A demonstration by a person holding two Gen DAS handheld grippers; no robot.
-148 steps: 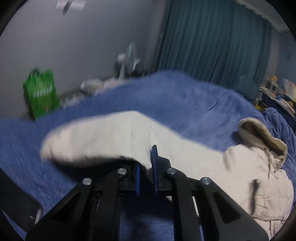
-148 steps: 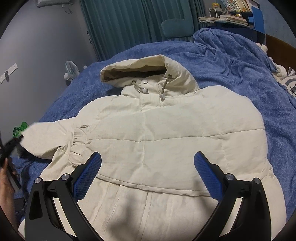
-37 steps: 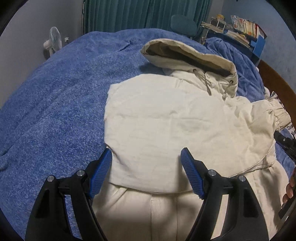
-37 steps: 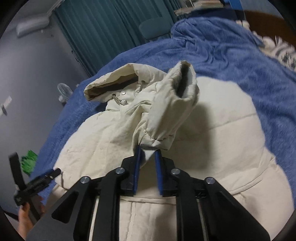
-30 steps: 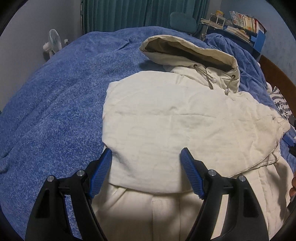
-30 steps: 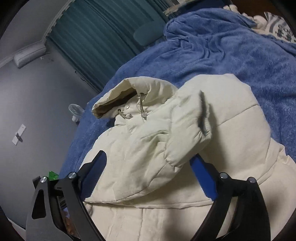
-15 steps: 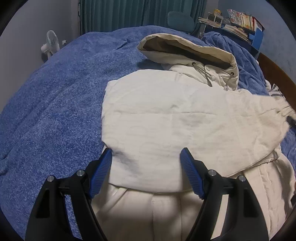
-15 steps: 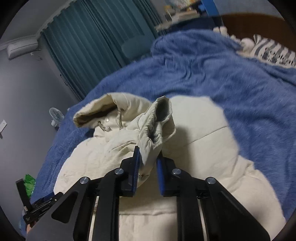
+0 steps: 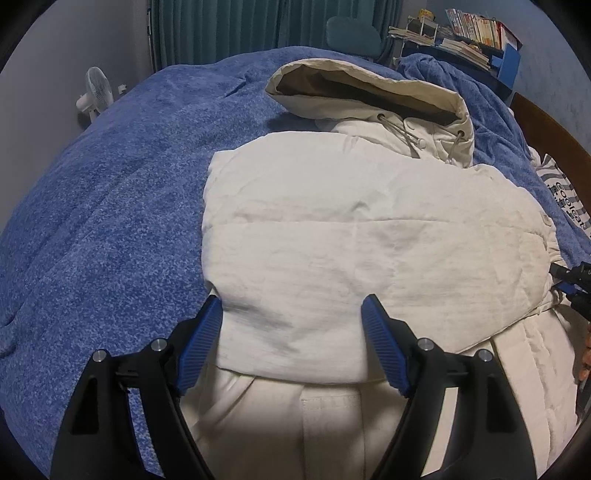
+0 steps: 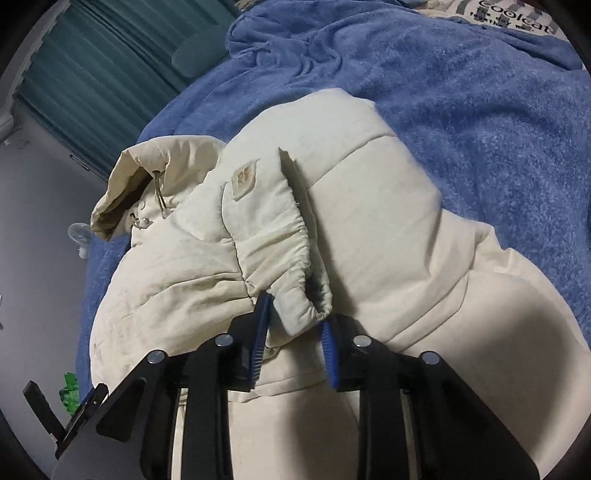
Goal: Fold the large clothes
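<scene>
My right claw, blue ribbed pads on black arms, is opening; the gathered elastic cuff of the jacket's sleeve sits between the pads, which look just clear of the cloth. My left claw stands spread wide above the folded sleeve panel, gripping nothing. The cream jacket lies flat, front up, on the bed, one sleeve folded across the chest; it is puffy, quilted in broad horizontal bands, with a matte, slightly creased shell. Its hood lies open at the far end, brown-lined, with drawcords and toggles. A small cream patch on the sleeve bears writing too small to read. The bed is covered by a blue fleecy blanket, mottled and nubbly. A striped grey-and-white textile at the far corner reads "coolcat". Beyond: teal pleated curtains, a white standing fan, a shelf of books, grey walls.
</scene>
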